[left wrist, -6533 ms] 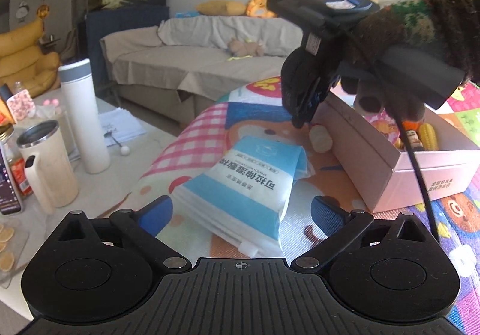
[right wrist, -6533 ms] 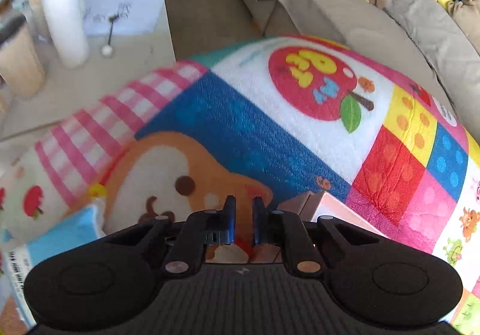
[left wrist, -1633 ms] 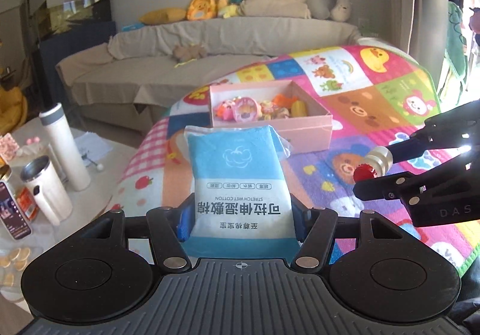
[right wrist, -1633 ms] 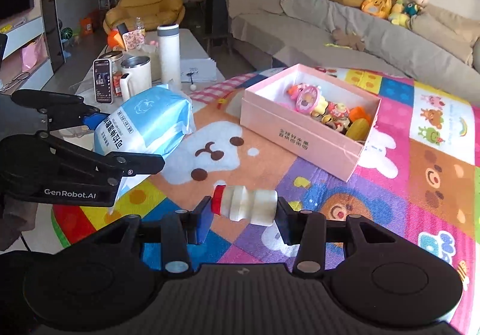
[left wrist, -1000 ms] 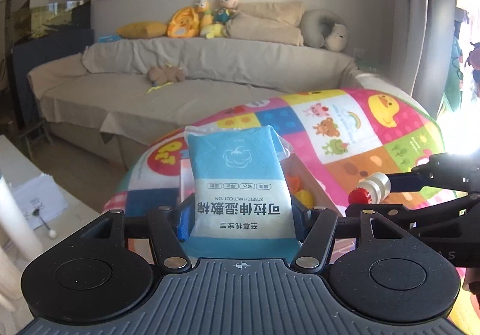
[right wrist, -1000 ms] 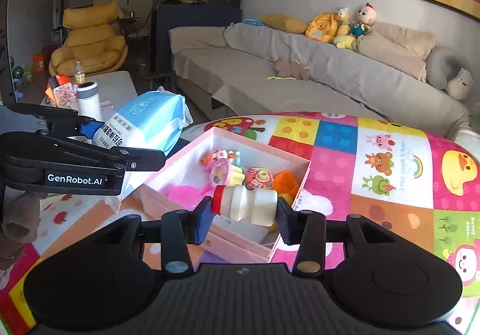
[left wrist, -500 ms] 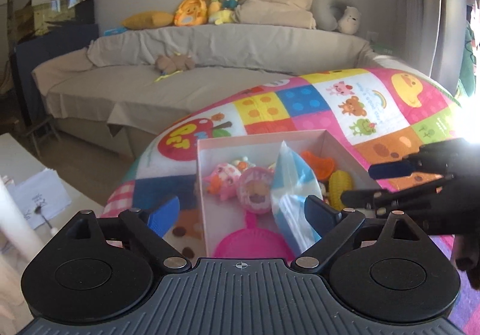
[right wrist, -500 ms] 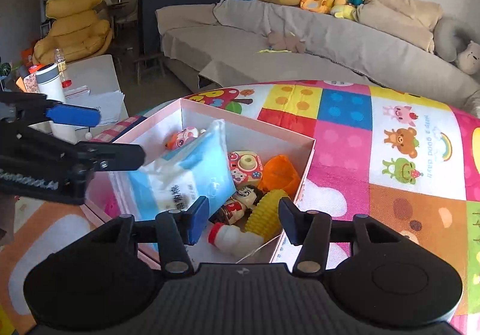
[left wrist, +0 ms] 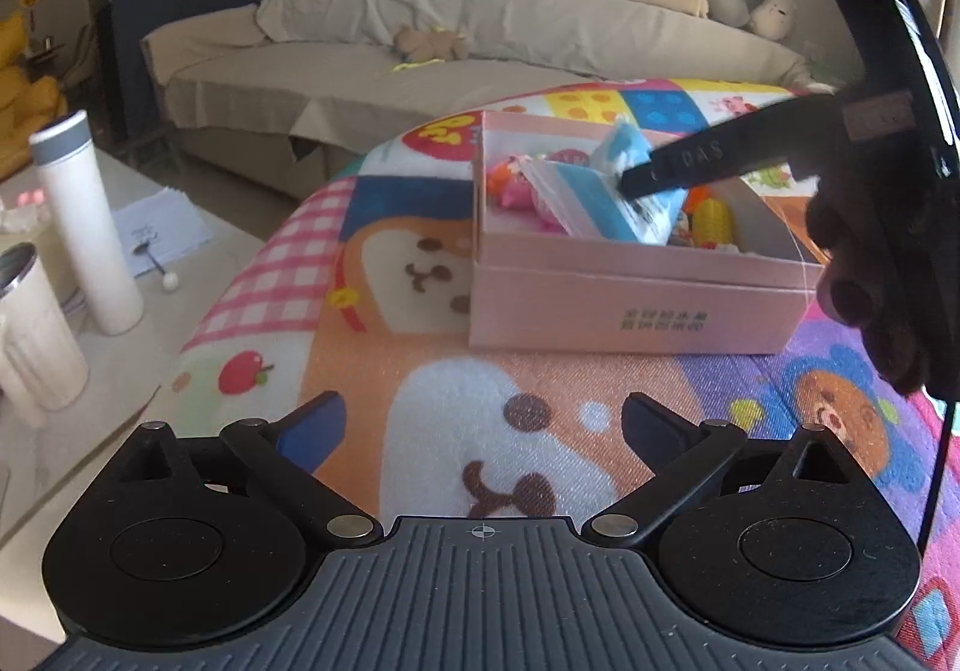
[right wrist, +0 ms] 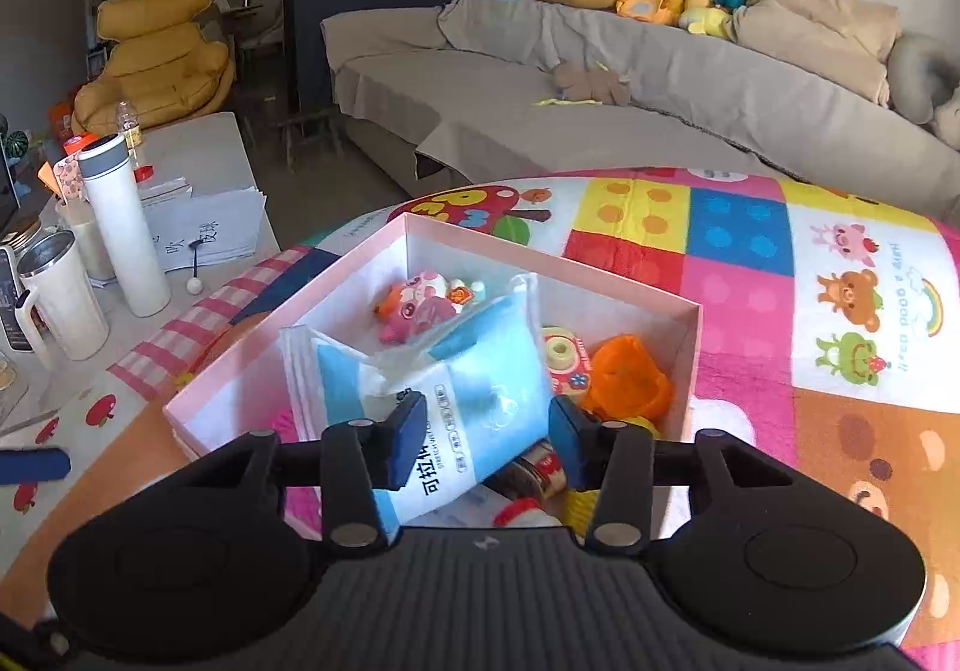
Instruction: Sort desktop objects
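Two grippers are at work on the bright play mat (left wrist: 384, 383). Nearest, the left gripper (left wrist: 480, 422) hangs low over the mat with its fingers spread wide and nothing between them. I think it is pulled away so the other one has room.

A little farther on sits the pink box (left wrist: 630, 305). The right gripper (right wrist: 477, 440) reaches down into it from above. Its fingers are apart, one on each side of the blue and white wipes pack (right wrist: 444, 401). I cannot tell if they touch the pack or only sit around it. The pack lies tilted on top of the toys, so maybe the gripper wants to push it flat.

Inside the box are also a pink pig toy (right wrist: 417, 308), an orange toy (right wrist: 627, 380) and a small white bottle with a red cap (right wrist: 525, 512) near the front wall.

Farther left, a tall white flask (right wrist: 123, 233) and a mug (right wrist: 60, 296) stand on the table (right wrist: 210, 143). The sofa (right wrist: 540, 89) is far behind.
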A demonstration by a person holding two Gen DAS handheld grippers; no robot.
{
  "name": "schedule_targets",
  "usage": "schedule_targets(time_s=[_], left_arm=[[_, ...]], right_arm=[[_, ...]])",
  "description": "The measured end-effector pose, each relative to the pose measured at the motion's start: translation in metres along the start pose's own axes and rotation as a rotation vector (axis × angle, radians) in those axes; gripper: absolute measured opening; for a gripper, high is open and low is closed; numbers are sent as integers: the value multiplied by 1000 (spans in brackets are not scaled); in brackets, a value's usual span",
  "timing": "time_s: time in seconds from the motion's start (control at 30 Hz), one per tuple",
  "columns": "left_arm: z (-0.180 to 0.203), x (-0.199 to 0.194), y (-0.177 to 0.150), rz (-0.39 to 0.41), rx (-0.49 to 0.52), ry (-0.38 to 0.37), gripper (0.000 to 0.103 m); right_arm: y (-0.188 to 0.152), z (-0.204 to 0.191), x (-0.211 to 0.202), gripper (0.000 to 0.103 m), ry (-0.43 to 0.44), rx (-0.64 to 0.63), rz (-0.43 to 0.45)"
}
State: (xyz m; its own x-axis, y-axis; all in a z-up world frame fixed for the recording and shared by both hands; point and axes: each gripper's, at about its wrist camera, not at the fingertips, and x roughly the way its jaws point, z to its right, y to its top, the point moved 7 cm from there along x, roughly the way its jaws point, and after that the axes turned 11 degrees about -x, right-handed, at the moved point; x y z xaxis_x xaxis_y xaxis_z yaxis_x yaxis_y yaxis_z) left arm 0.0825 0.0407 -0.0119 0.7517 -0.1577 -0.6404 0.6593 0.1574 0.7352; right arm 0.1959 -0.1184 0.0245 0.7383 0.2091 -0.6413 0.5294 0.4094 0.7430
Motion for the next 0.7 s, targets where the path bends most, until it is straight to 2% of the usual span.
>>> schedule_targets(time_s=[0.17, 0.3, 0.4, 0.5, 0.57, 0.63, 0.7], left_arm=[[-2, -1, -14, -25, -8, -4, 102], [-5, -3, -13, -15, -13, -19, 102], [-1, 0, 14, 24, 27, -40, 103], [5, 13, 52, 111, 81, -38, 103], [7, 32, 70, 106, 84, -69, 103], [9, 56, 77, 40, 51, -128, 103], [12, 65, 78, -4, 1, -236, 103]], right_arm=[[15, -8, 22, 41, -11, -63, -33], [17, 0, 14, 41, -54, -72, -38], [22, 9, 7, 41, 24, 23, 13], [27, 20, 14, 41, -15, 99, 22], [30, 27, 18, 41, -32, 130, 28], [32, 31, 24, 43, -4, 154, 22], [35, 29, 30, 44, 41, 144, 8]])
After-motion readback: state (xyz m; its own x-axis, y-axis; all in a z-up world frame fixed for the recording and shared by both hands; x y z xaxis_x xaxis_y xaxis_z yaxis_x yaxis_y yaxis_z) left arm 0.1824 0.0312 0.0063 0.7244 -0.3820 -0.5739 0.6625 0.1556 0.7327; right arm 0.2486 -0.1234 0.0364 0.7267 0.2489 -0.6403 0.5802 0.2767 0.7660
